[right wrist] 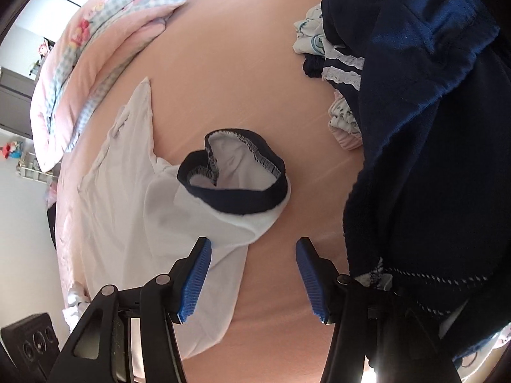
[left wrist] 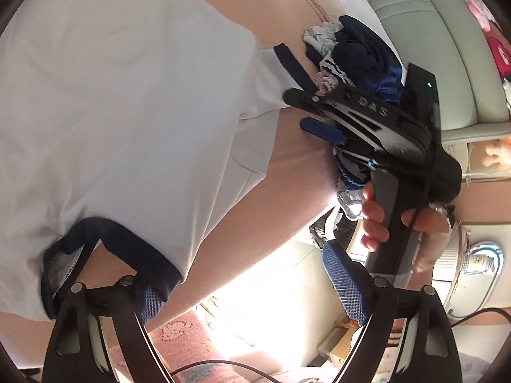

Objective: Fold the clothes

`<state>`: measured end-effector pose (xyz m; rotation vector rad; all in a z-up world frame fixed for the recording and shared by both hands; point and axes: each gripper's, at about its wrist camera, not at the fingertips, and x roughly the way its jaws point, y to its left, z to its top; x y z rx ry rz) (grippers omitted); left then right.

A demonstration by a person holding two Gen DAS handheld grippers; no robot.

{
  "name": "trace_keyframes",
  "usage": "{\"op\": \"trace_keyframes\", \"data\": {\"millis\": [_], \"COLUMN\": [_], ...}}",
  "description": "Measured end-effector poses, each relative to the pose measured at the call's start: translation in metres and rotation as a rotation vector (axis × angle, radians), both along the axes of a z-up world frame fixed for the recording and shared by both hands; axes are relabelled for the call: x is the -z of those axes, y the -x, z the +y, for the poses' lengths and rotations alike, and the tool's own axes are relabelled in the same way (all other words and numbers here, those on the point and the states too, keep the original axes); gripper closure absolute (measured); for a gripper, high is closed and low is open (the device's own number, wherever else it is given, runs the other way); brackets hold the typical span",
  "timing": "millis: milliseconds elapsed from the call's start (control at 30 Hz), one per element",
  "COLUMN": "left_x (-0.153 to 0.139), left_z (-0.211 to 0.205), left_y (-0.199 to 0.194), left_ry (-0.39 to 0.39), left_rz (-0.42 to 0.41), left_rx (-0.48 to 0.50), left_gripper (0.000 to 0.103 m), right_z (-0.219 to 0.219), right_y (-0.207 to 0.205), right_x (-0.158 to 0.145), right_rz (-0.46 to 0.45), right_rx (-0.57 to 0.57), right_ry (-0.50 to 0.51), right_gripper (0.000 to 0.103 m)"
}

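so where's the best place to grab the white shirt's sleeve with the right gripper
Probably the dark blue cuff at the end of the sleeve of the white shirt. It stands up off the pink bed as an open loop, so one finger can slip inside and one outside. Come from the near side, where the right gripper already hangs open just short of it, and close on the nearest stretch of band.

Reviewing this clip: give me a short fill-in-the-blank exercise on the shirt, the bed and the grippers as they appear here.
1. The white T-shirt has sleeve cuffs trimmed in ____.
2. The shirt lies on a bed sheet coloured ____.
3. The jaws of the right gripper stand ____, with nothing pinched between the pads.
4. In the right wrist view, the pile of unfolded dark clothes lies to the ____ of the shirt.

Missing words: navy blue; pink; open; right
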<state>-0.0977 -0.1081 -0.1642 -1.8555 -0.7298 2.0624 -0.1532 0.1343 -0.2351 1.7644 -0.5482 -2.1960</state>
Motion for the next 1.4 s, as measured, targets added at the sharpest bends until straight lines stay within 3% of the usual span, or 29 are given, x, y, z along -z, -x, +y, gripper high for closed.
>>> {"op": "trace_keyframes", "data": {"millis": [200,367,467,500,633,800,1000,1167,1400], "left_x": [-0.006,-0.008,0.003,0.006,0.008,0.01,0.025,0.017,-0.019], "left_z": [0.018,0.011,0.002,-0.001,-0.021,-0.054,-0.076,-0.073,-0.039], "left_y": [-0.007,-0.005,-0.003,-0.003,-0.003,-0.007,-0.013,-0.02,0.0], "left_ry": [0.046,0.035,0.003,-0.02,-0.033,0.044,0.05,0.171,0.446], "left_rz": [0.013,0.036,0.0,-0.007,0.017,0.045,-0.095,-0.095,0.102], "left_rx": [0.087,0.059,0.022,0.002,-0.142,-0.319,-0.433,-0.368,-0.129], "left_gripper": [0.015,0.015,0.015,0.015,0.011,0.01,0.01,0.01,0.01], "right_z": [-0.004,-0.005,-0.007,-0.005,-0.016,-0.024,-0.023,-0.028,-0.018], "right_y": [0.009,0.011,0.007,0.008,-0.009,-0.014,0.018,0.028,0.03], "right_x": [0.003,0.011,0.011,0.01,0.01,-0.009,-0.018,-0.031,-0.045], "right_rz": [0.067,0.117,0.146,0.136,0.106,0.171,0.231,0.287,0.314], "right_rx": [-0.011,-0.016,-0.048,-0.042,0.003,-0.028,-0.013,-0.018,-0.019], "right_ry": [0.013,0.056,0.072,0.095,0.183,0.125,0.09,0.058,0.095], "right_gripper": [0.043,0.044,0.088,0.093,0.093,0.093,0.093,0.093,0.093]}}
